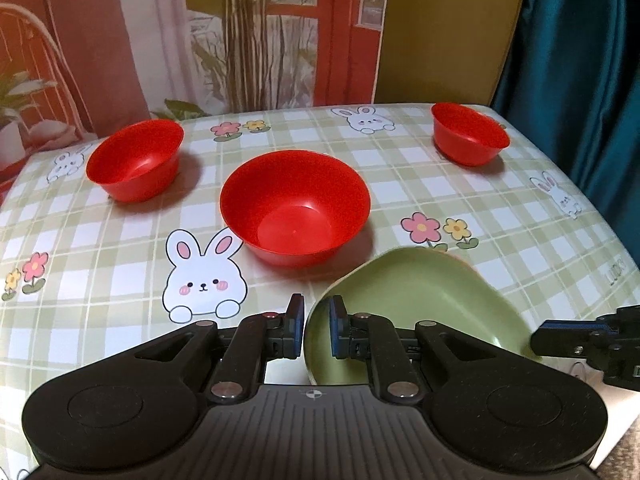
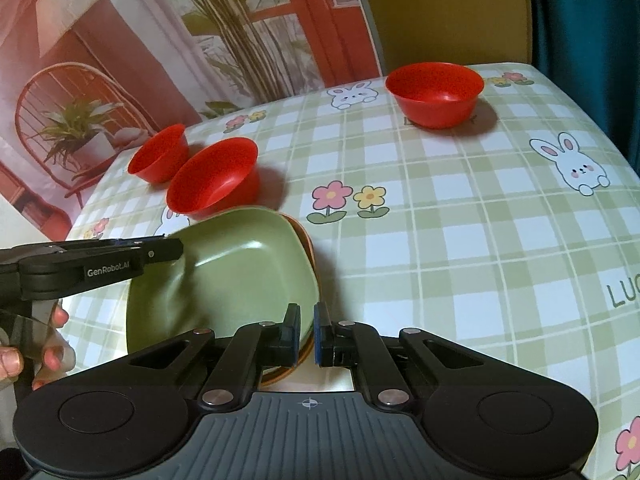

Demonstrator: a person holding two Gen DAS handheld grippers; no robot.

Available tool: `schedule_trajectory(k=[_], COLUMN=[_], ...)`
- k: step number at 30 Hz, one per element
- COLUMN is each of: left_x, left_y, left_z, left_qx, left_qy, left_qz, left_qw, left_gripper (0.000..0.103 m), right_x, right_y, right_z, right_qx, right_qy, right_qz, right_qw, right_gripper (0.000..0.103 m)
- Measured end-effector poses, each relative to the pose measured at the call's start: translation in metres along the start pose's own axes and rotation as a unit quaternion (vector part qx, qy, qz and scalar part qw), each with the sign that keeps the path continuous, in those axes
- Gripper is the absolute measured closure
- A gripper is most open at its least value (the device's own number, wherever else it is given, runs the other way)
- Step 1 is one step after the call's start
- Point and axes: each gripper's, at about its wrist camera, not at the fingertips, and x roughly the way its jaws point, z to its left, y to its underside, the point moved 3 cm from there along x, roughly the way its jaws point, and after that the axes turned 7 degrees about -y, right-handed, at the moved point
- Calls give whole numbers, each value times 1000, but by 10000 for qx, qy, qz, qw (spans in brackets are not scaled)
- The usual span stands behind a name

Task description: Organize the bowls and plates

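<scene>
Two grippers clamp opposite rims of the green plate point(image 2: 240, 264): left gripper point(image 1: 317, 330) on its left edge, right gripper point(image 2: 307, 330) on its right, fingers narrow. Plate tilts above an orange plate point(image 2: 306, 240), nearest the middle red bowl point(image 1: 295, 205) on the counter point(image 2: 480, 240).

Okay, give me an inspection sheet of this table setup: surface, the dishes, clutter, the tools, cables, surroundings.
Surface: table under a green plaid cloth with rabbits and flowers.
Job's things: green plate tilted, over an orange plate; large red bowl centre; red bowls far left and far right, all upright, apart.
Clutter: nothing seen.
Tools: left tool shut on the green plate's rim; right tool shut on the plates' rim.
Cables: nothing seen.
Surroundings: printed backdrop, teal curtain.
</scene>
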Motion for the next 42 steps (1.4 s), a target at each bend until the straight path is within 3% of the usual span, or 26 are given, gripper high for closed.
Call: schedule_trajectory(k=[14, 24, 42], left_x=[-45, -46, -22], left_y=[11, 27, 31], left_z=[17, 6, 5], left_qx=[-750, -541, -380], left_qy=[344, 154, -62], left_qz=[-147, -46, -85], left_qw=[9965, 9984, 9992], left_gripper=[89, 92, 93], right_x=[26, 40, 25], right_y=[-12, -7, -2], right_z=[6, 7, -2], right_qx=[-434, -677, -535], right_qy=[143, 349, 514], right_qz=[102, 254, 25], right_qw=[9989, 9968, 9972], right_gripper=[82, 82, 82])
